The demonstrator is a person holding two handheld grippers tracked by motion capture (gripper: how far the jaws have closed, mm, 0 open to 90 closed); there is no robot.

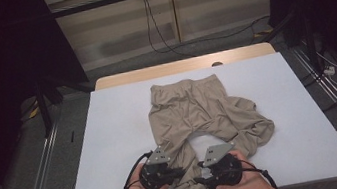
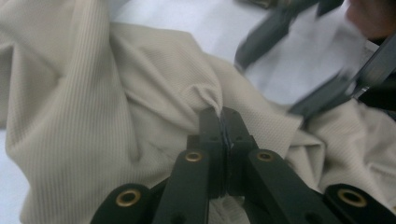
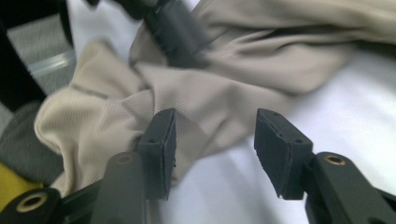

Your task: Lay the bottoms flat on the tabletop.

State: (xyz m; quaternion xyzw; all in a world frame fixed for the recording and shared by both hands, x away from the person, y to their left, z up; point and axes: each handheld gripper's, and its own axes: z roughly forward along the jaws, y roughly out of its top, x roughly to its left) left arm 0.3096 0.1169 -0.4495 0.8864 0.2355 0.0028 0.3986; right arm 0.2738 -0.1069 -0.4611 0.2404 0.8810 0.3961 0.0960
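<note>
High view: beige trousers (image 1: 195, 118) lie rumpled on the white surface (image 1: 114, 148), waistband far, one leg end bunched at the near edge between both hands. Left hand-held gripper (image 2: 222, 122) is clenched on a small fold of that leg's fabric. Right hand-held gripper (image 3: 212, 140) stands released beside it, its jaws apart over fabric and surface, pressing nothing.

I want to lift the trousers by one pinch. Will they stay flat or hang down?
Probably hang: the trousers lie crumpled and folded. The fabric looks thin, likely light. The left gripper pinches just a small fold, which might slip.
</note>
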